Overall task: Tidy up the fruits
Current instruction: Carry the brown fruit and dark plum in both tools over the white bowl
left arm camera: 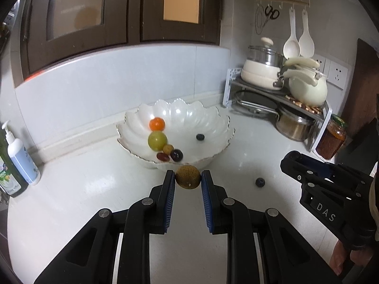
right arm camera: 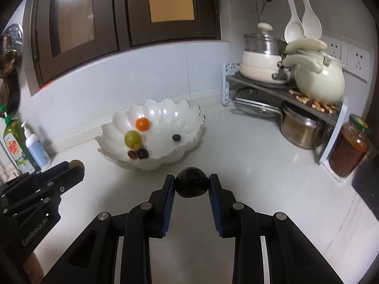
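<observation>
On the white countertop [left arm camera: 94,196], a scalloped white bowl [left arm camera: 220,118] stood near the tiled back wall. Inside it lay an orange fruit [left arm camera: 157,123], a green fruit [left arm camera: 157,140], three smaller fruits clustered at the near rim and one blueberry [left arm camera: 200,137] apart to the right. The left gripper [left arm camera: 188,179] was clamped on a speckled brown fruit [left arm camera: 188,177], held just short of the bowl's near rim. The right gripper [right arm camera: 191,185] was closed around a dark round fruit [right arm camera: 191,182], likewise short of the bowl. A second blueberry [left arm camera: 260,182] rested loose on the counter, between the two grippers. A pot rack [right arm camera: 284,92] occupied the right corner.
</observation>
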A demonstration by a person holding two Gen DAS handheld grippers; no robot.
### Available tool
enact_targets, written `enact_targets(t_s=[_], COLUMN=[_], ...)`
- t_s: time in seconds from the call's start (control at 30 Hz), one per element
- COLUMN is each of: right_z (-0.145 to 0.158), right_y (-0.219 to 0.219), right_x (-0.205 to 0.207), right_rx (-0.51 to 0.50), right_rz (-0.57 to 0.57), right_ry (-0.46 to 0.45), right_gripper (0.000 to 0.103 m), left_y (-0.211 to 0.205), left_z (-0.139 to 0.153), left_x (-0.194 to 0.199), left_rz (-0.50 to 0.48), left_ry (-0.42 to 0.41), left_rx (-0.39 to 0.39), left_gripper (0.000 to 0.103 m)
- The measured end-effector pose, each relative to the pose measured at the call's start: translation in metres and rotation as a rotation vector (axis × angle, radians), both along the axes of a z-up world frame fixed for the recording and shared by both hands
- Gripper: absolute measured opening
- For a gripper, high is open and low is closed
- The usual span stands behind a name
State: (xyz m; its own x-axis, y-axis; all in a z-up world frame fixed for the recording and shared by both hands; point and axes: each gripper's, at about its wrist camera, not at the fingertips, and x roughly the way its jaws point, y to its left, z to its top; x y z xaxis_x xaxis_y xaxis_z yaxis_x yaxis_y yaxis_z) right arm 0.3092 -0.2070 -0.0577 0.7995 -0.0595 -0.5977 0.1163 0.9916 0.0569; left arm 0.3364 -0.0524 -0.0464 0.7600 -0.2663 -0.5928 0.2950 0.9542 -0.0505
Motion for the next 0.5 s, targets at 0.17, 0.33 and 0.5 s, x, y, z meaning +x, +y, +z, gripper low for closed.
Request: enact_targets(t_s=[0.17, 0.33, 0.5], right_z=[0.013, 0.022, 0.030], right_y=[0.007, 0.012, 0.014], right_x=[0.002, 0.004, 0.009], right_rx=[-0.011, -0.021, -0.035], right_rz=[0.020, 0.036, 0.043], right_ry=[-0.033, -0.054, -0.075], right_gripper=[0.030, 0.030, 0.030], left_y=[0.004, 0.007, 0.009], left_z=[0.011, 0.021, 0.032], left_x=[0.002, 0.004, 0.006], left_rz=[0.008, 0.017, 0.023], left_ry=[-0.035, -0.066, -0.102], left_rx=[-0.011, -0.016, -0.019], left_gripper=[0.024, 0.023, 0.024])
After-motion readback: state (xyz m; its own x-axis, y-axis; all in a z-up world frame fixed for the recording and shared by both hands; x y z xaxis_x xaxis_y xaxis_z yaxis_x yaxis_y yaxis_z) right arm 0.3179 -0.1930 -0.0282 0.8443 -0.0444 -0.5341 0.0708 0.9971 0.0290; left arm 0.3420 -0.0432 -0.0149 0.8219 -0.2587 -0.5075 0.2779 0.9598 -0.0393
